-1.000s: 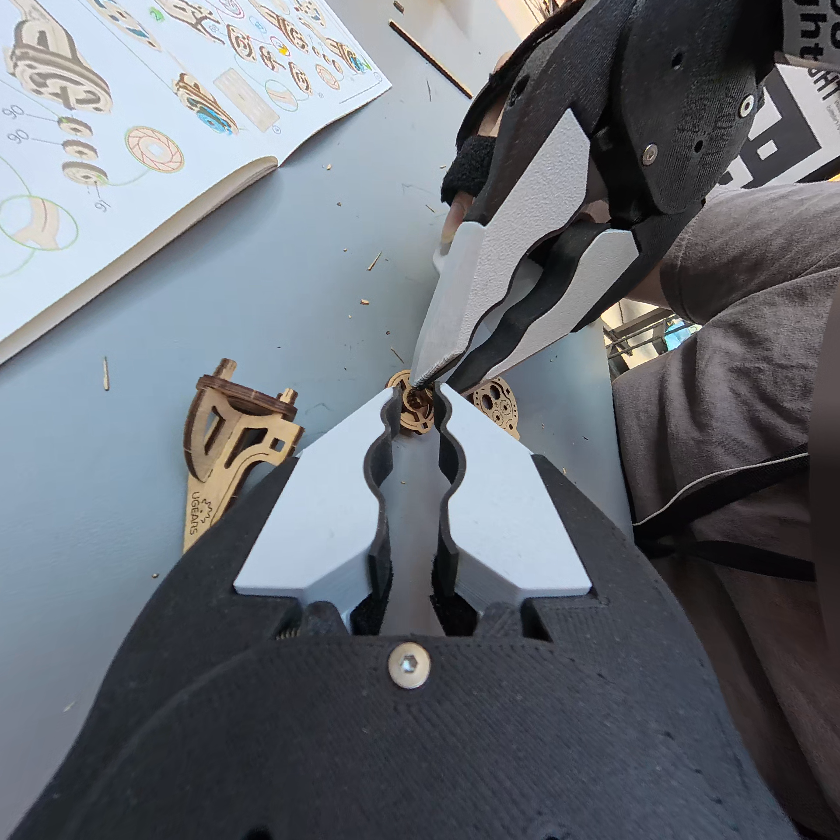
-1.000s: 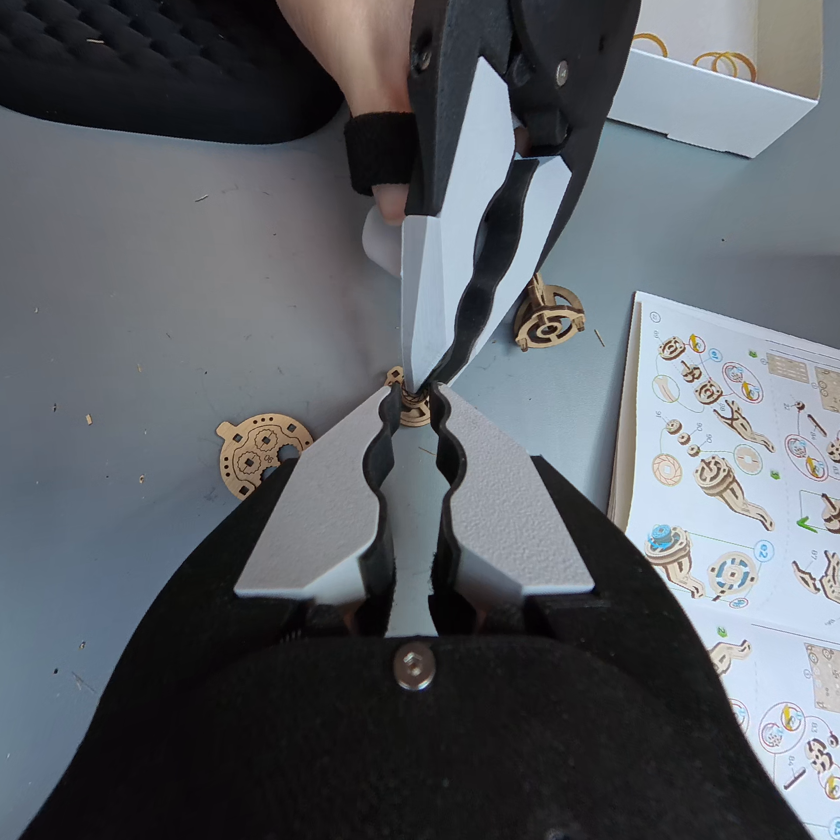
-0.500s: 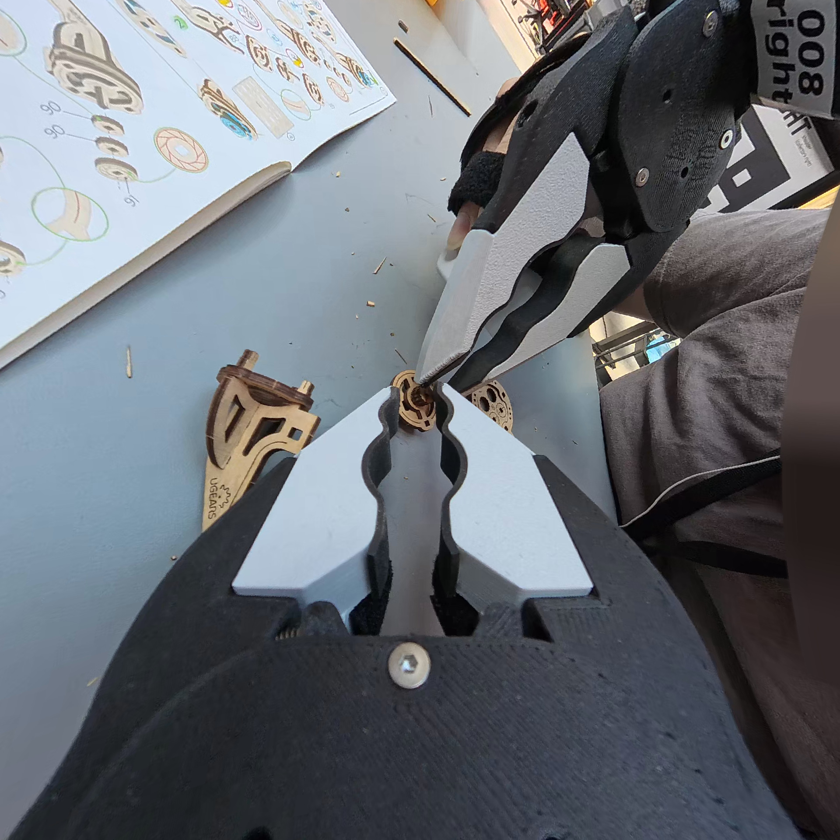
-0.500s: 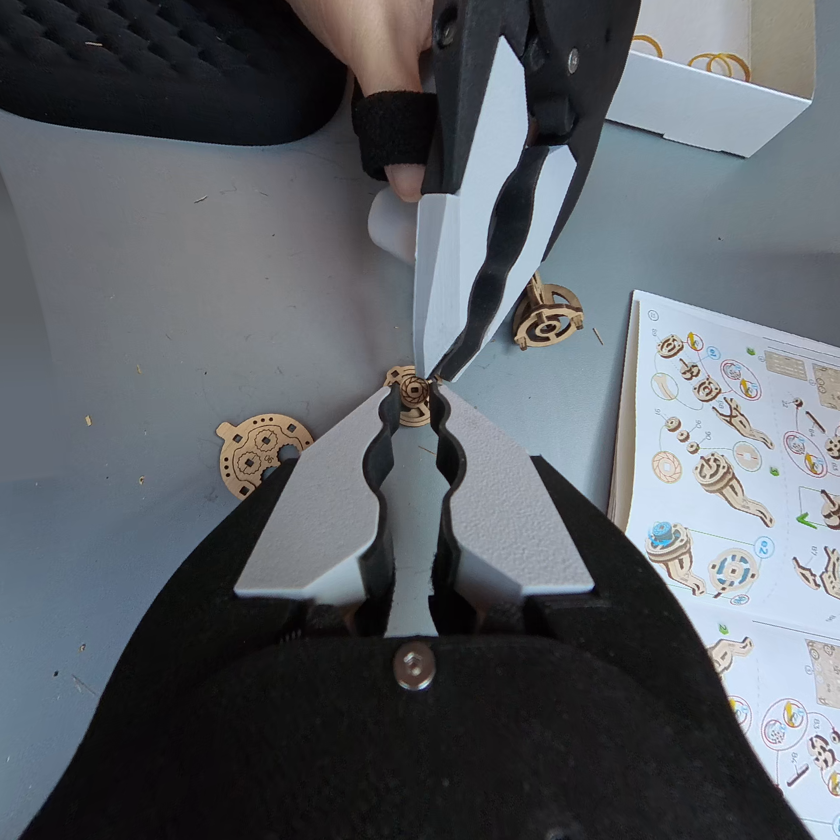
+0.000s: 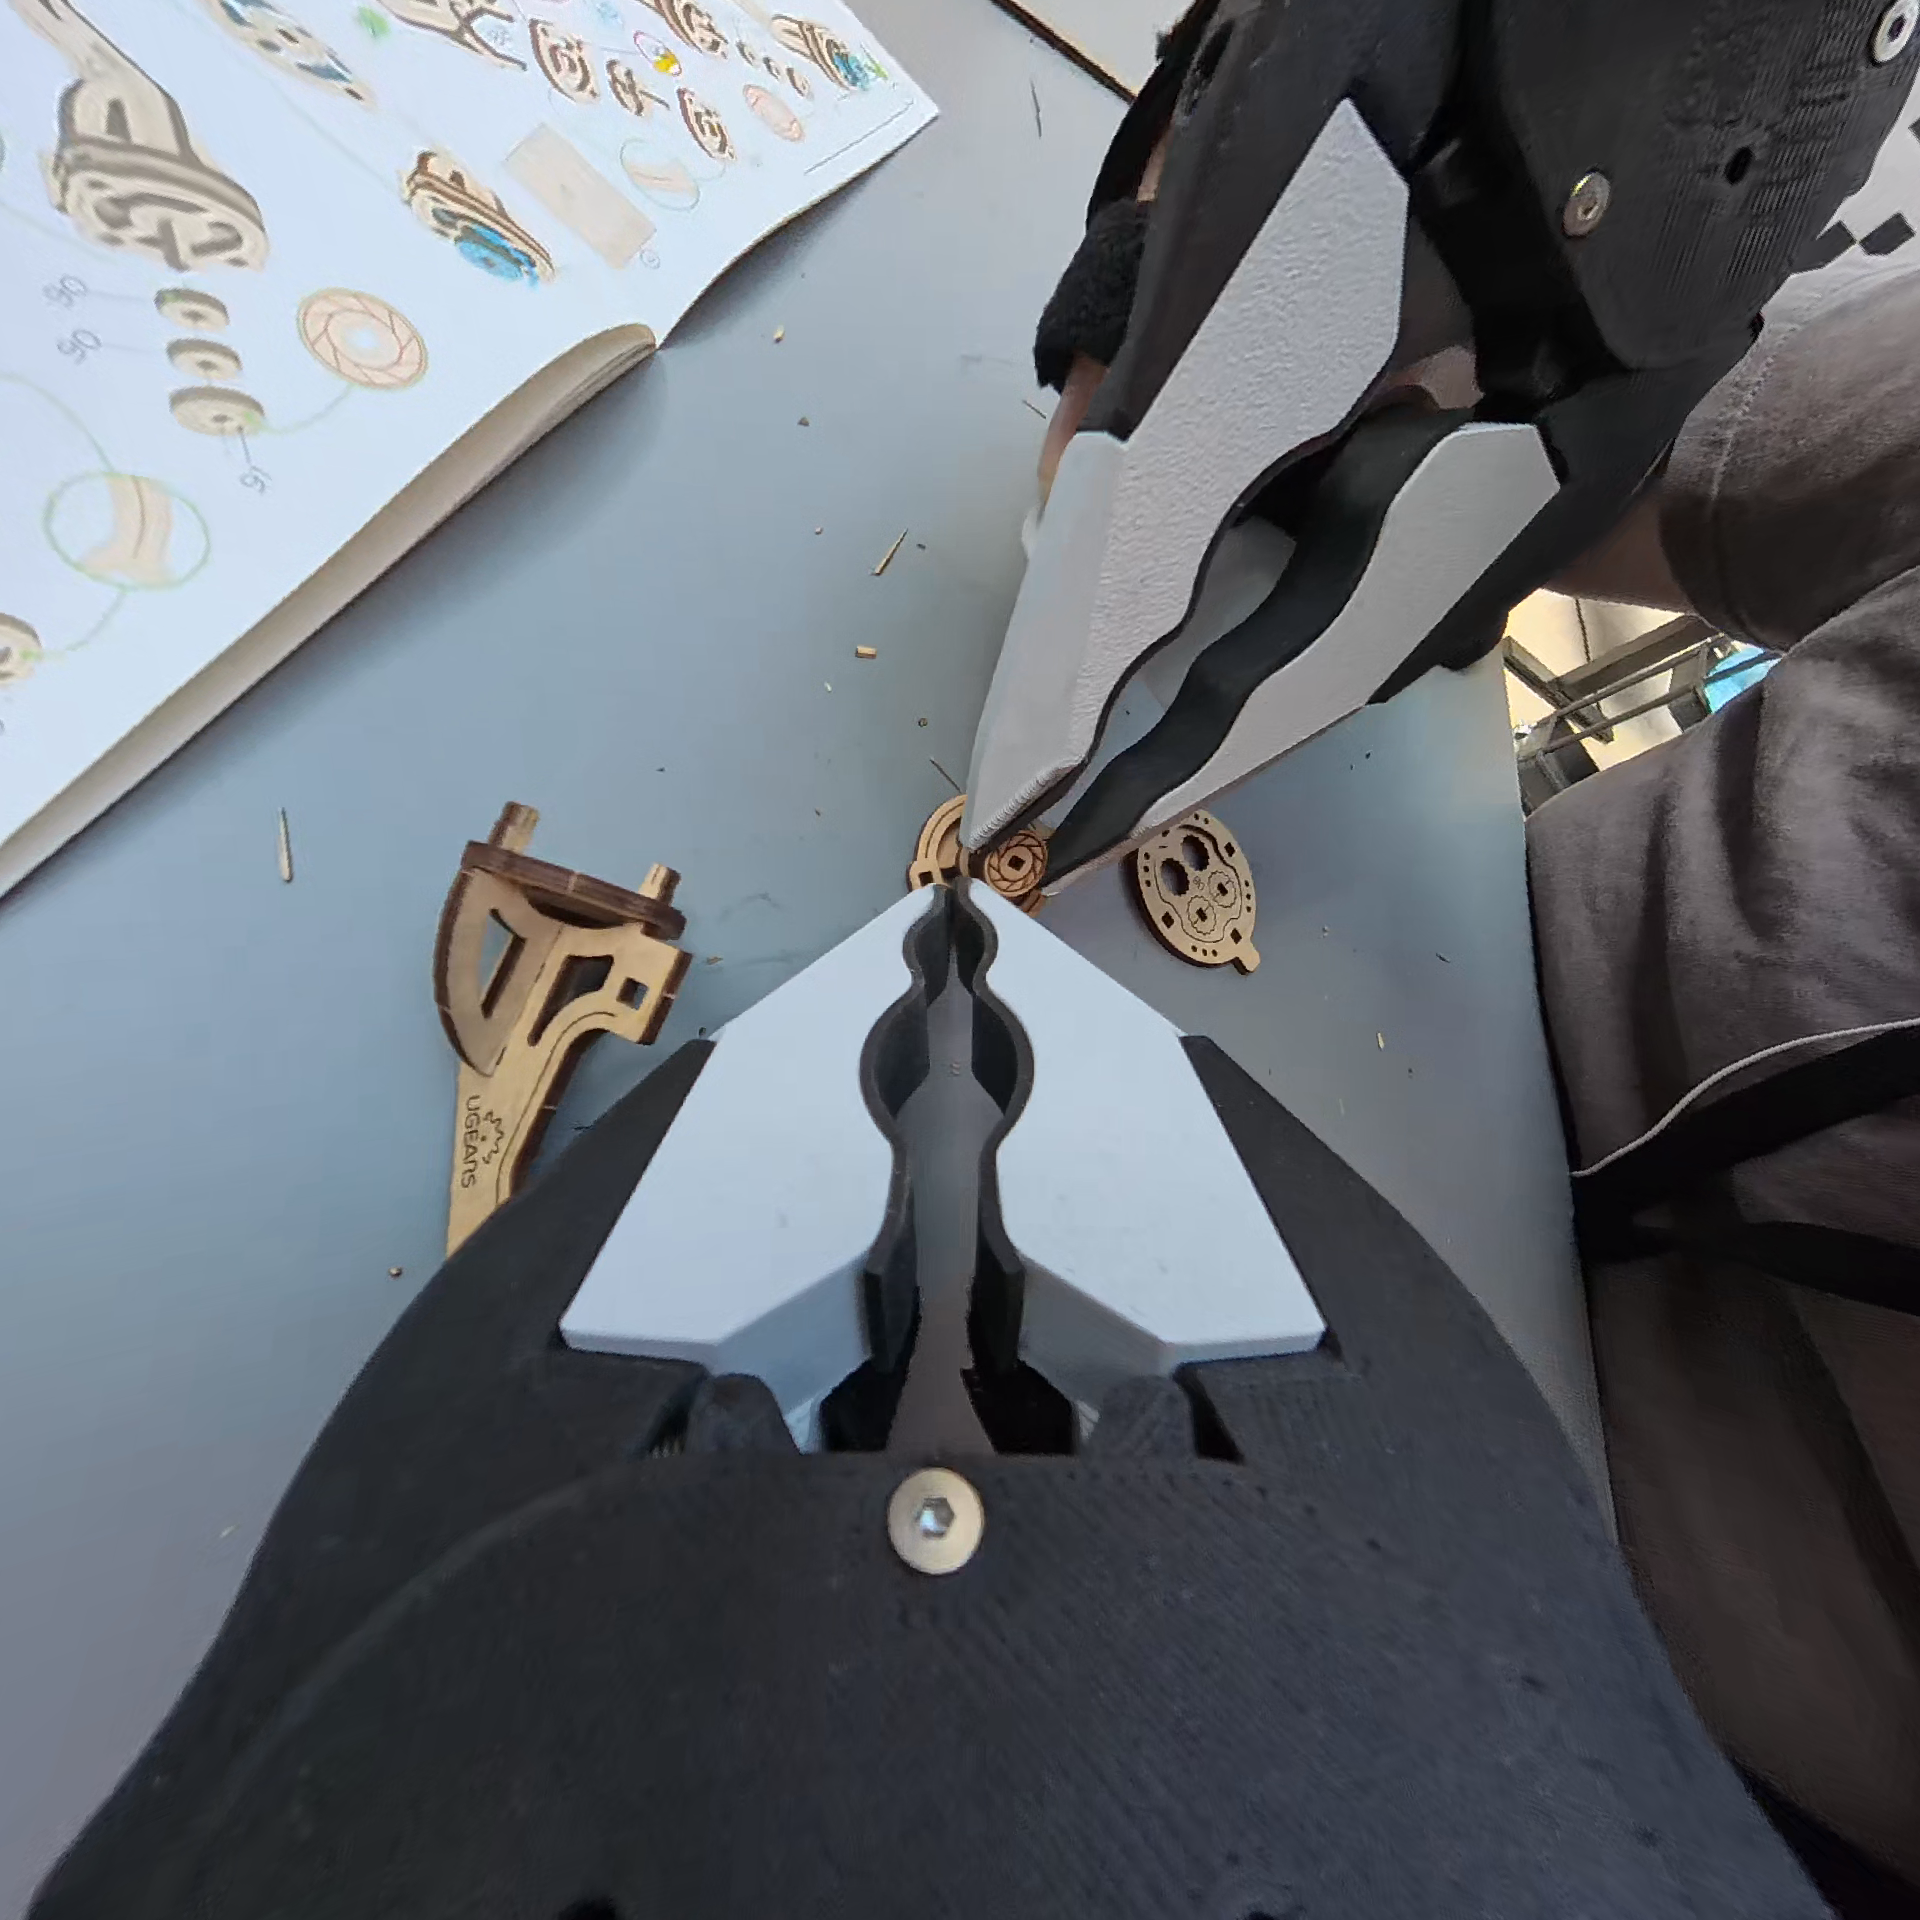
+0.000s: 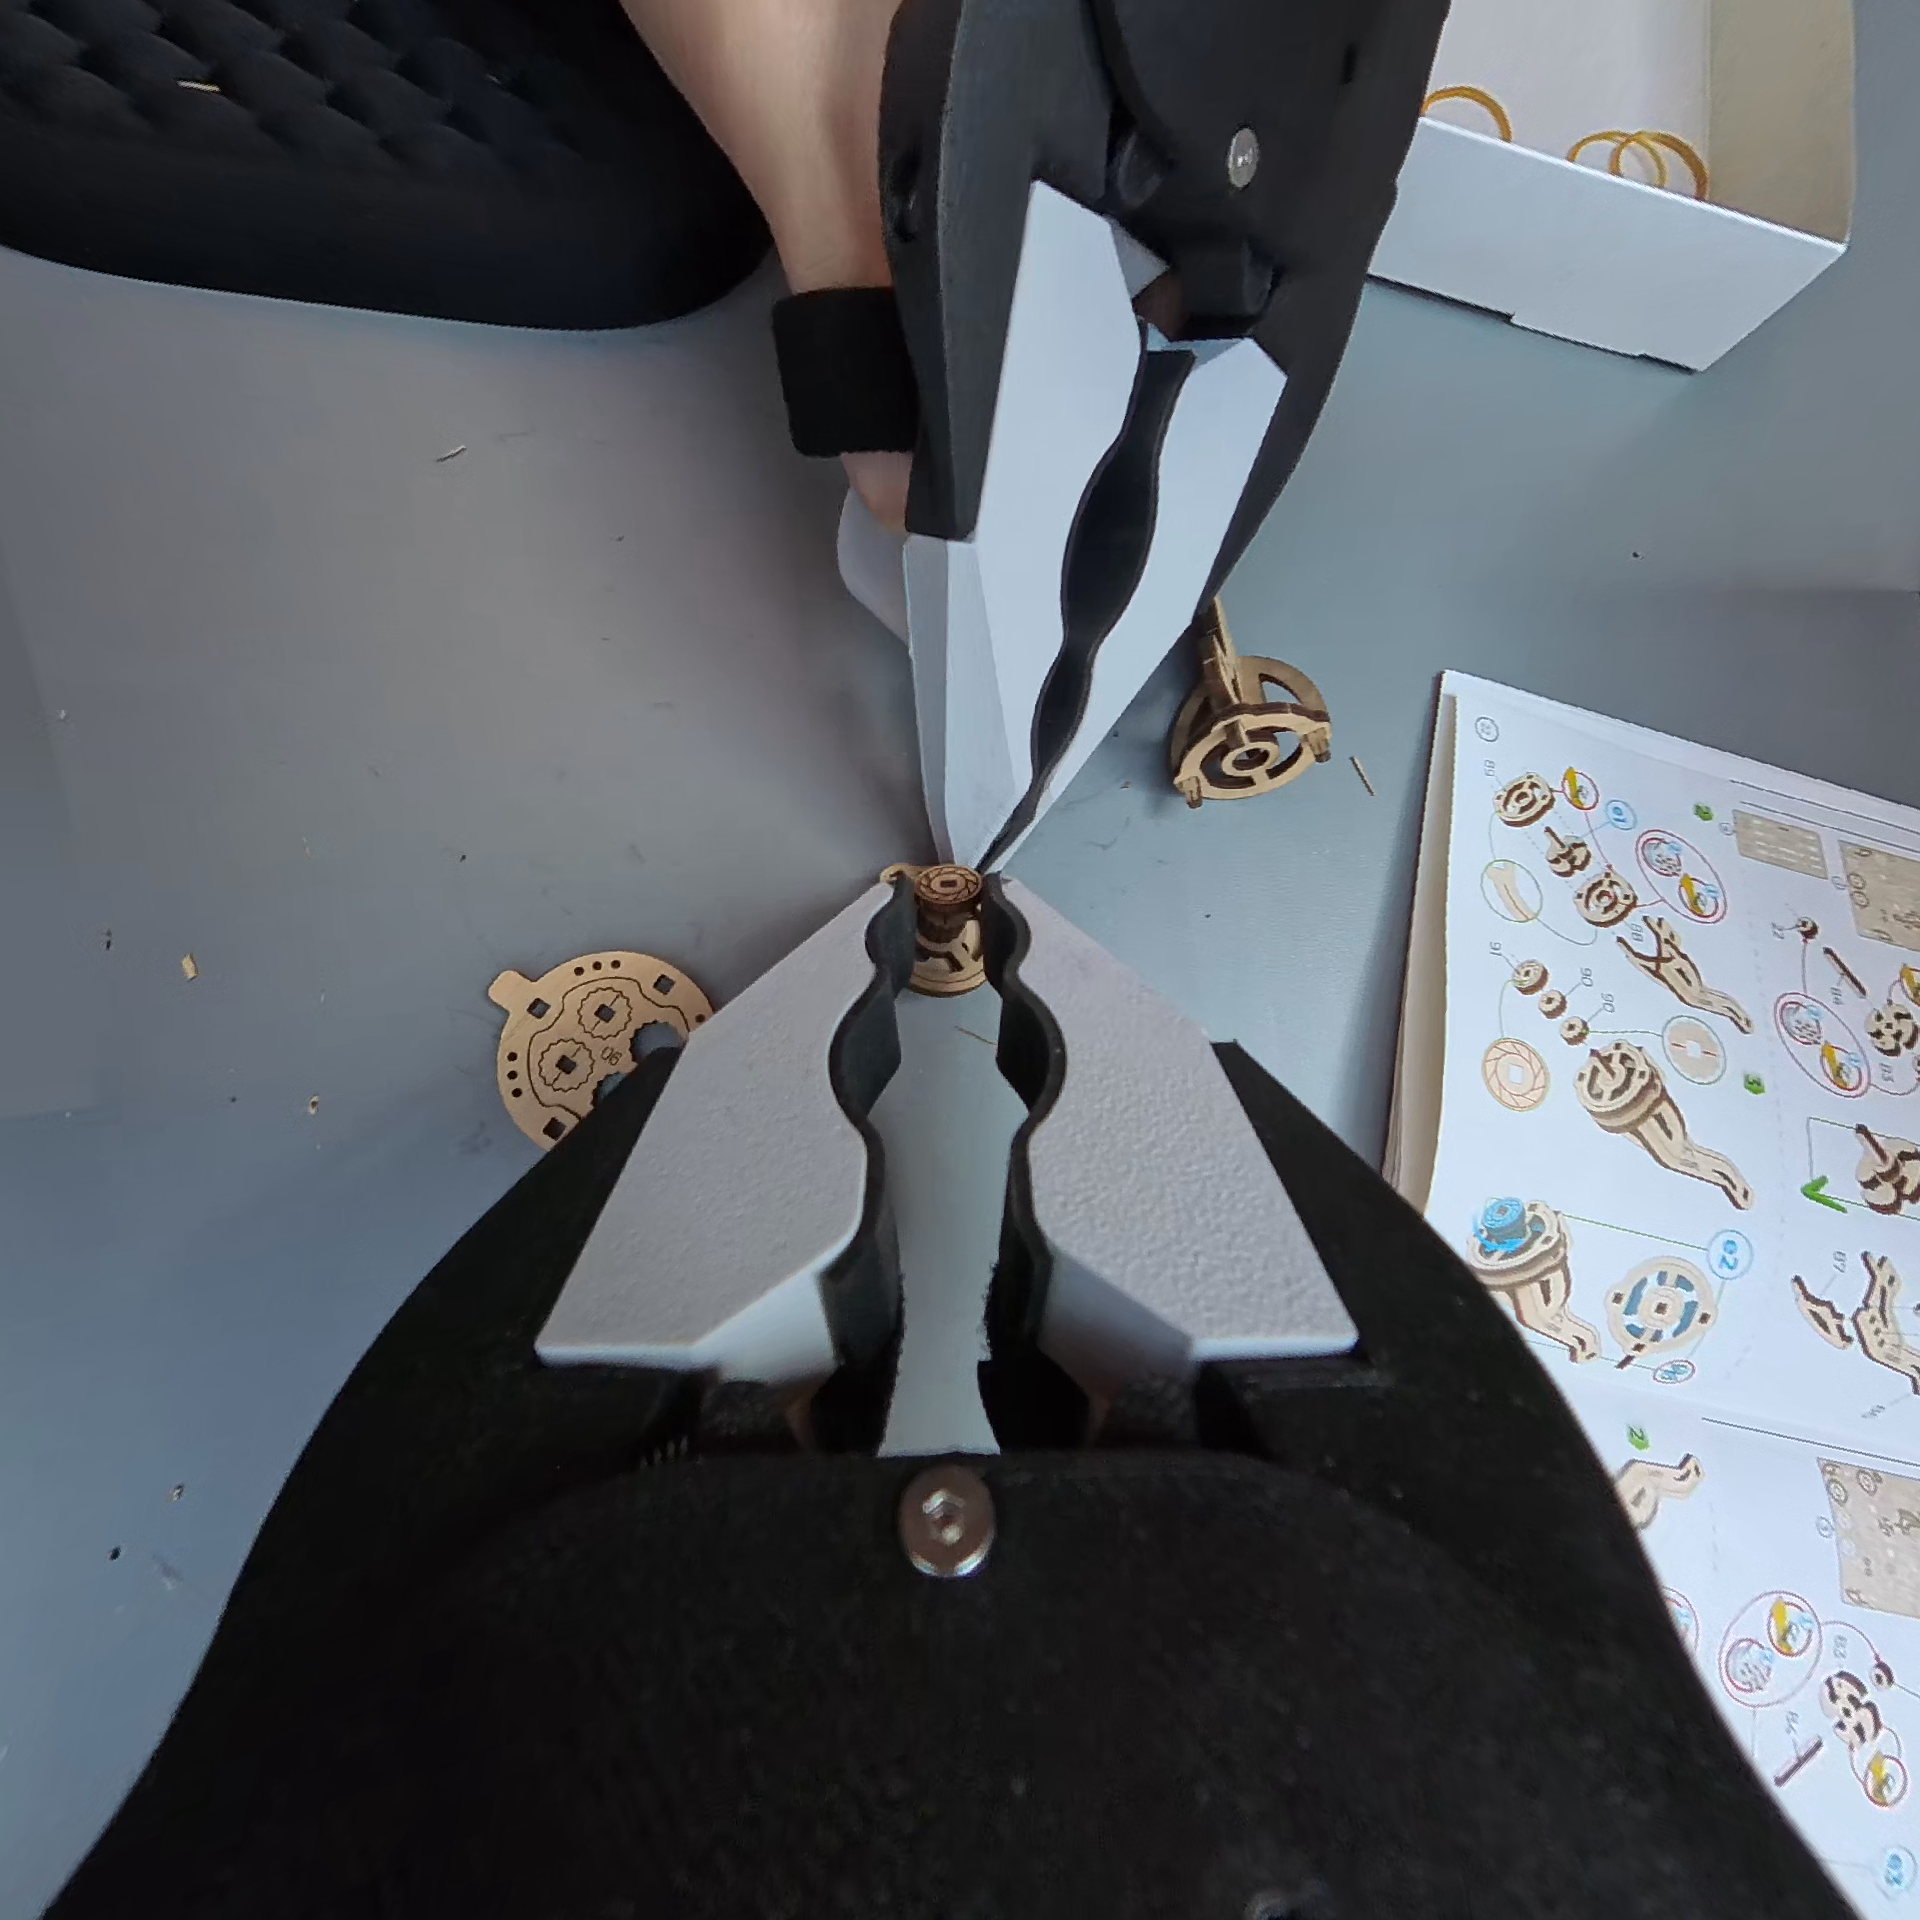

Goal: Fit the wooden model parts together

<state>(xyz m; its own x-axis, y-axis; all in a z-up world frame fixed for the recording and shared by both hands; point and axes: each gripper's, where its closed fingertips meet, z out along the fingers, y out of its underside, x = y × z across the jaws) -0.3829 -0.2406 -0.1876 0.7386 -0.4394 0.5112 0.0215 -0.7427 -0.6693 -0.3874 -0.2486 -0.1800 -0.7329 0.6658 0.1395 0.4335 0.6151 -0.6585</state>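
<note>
At the middle of the grey table (image 6: 312, 623), the right gripper (image 6: 948, 906) is clamped on a small round wooden hub (image 6: 945, 902), its fingertips pinching the hub's sides just above a wooden disc (image 5: 938, 844) that lies flat on the table beneath it. The left gripper (image 5: 954, 902) has its tips pressed together on nothing, and it rests against the near edge of the hub. In the left wrist view the hub shows a square centre hole; whether its lower end is already seated in the disc cannot be told, since the fingertips hide the joint. A second perforated disc (image 6: 592, 1039) lies near on the right gripper's side, a bracket assembly (image 5: 540, 987) lies on the other side, and an open booklet (image 6: 1683, 1143) and a white box (image 6: 1621, 270) sit farther off. Risks from here, as a judgement: the hub is small and held only at the extreme tips, so a slight twist or uneven squeeze may flip it out of the grip. If it is pushed down while tilted, the thin plywood may jam or split. The disc is not held down, so sideways force from either gripper may slide it across the smooth table and misalign the parts. The closed left tips, so near, may also knock the hub off axis.
</note>
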